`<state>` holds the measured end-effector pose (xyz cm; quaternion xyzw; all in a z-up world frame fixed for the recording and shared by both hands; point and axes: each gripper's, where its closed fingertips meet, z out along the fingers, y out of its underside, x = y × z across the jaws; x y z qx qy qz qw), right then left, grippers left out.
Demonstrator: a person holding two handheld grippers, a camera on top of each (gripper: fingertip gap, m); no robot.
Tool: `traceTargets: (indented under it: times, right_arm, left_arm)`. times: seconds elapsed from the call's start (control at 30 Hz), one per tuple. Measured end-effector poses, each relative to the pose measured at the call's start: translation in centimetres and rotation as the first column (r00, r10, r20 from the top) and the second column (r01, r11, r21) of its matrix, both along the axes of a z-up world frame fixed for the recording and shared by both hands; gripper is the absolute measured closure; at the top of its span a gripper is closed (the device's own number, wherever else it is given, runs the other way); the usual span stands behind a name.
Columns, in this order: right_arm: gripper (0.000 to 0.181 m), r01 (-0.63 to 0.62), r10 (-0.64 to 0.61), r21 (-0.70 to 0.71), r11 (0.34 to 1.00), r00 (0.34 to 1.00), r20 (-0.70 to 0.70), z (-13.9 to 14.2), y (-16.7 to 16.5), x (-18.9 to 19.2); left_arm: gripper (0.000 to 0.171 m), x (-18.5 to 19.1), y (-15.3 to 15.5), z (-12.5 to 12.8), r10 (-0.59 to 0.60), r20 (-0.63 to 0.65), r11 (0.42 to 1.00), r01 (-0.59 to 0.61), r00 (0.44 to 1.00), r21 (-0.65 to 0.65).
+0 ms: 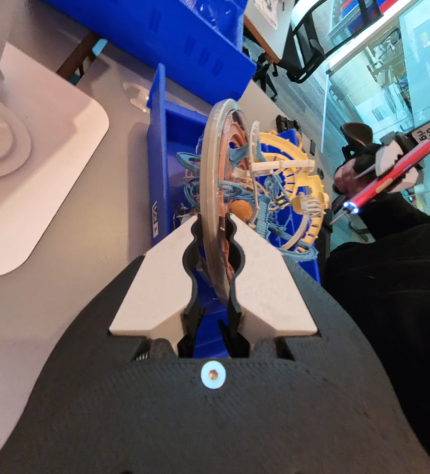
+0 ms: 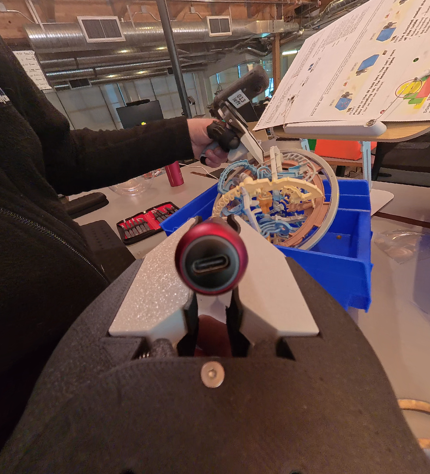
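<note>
My left gripper is shut on the grey outer ring of a ball-maze model made of yellow, blue and brown tracks. It holds the model on edge over a blue bin. My right gripper is shut on a red electric screwdriver, whose rear port faces the camera. In the left wrist view the screwdriver has a lit tip, just right of the model and apart from it. In the right wrist view the left gripper grips the model at its top, over the bin.
A white tray lies left of the bin and a larger blue bin stands behind it. An open red-and-black tool case, a red cylinder and a clear dome are on the table. A printed sheet on a stand overhangs the bin.
</note>
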<state>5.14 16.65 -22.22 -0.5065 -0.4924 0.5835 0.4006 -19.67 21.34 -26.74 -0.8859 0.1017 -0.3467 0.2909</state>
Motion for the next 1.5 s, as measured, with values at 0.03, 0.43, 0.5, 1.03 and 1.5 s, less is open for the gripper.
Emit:
traceTargets:
  times: [0.03, 0.43, 0.5, 1.03, 1.5]
  right_arm:
    - [0.161, 0.001, -0.001, 0.000, 1.000, 1.000, -0.001, 0.0, 0.0, 0.0]
    - [0.161, 0.020, -0.020, -0.011, 1.000, 1.000, -0.001, -0.5, 0.2, 0.6]
    - [0.161, 0.020, -0.020, -0.009, 1.000, 1.000, -0.002, -0.5, 0.1, 0.5]
    - [0.161, 0.021, -0.021, -0.001, 1.000, 1.000, 0.000, -0.5, 0.1, 0.6]
    - [0.160, 0.034, -0.034, 0.001, 0.999, 0.999, -0.002, -0.5, 0.0, 1.0]
  left_arm:
    - [0.156, -0.3, 0.2, -0.5, 0.012, 0.000, 0.999, -0.012, 1.000, -0.035]
    - [0.154, 0.5, 1.6, -2.9, 0.101, 0.119, 0.973, -0.073, 0.988, -0.217]
    - [0.154, 0.8, 1.5, -3.0, 0.094, 0.111, 0.976, -0.070, 0.989, -0.206]
    - [0.127, 6.1, -2.4, 2.7, -0.223, -0.635, 0.862, 0.453, 0.740, 0.226]
    - [0.156, 7.1, -3.2, -1.6, -0.233, -0.785, 0.834, 0.533, 0.574, 0.142]
